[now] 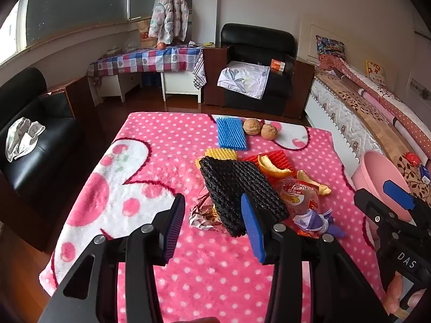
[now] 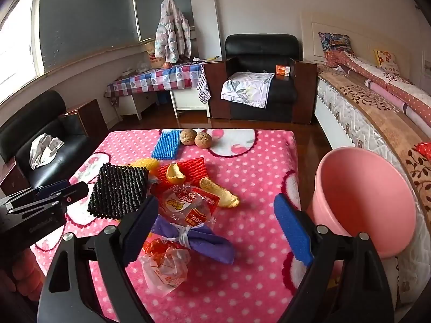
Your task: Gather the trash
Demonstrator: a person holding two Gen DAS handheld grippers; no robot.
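Trash lies on a pink dotted blanket (image 1: 188, 282). My left gripper (image 1: 212, 227) is open, its blue pads either side of a crumpled foil wrapper (image 1: 203, 216) and the near corner of a black foam net (image 1: 237, 185); the pads touch neither. My right gripper (image 2: 218, 230) stands wide open above a purple foam net (image 2: 204, 239) tied with a white band. Below it lies an orange-white wrapper (image 2: 164, 262), and beyond it a clear snack bag (image 2: 188, 204). Orange peels (image 2: 219, 192), a red net (image 2: 188, 168), a yellow net (image 2: 145, 163) and a blue net (image 2: 167, 144) lie further back.
A pink bucket (image 2: 361, 202) stands off the blanket's right edge beside a bed (image 2: 377, 102). Two walnuts (image 2: 195, 138) sit near the far edge. A black sofa (image 2: 40, 145) stands to the left and a black armchair (image 2: 261, 80) behind.
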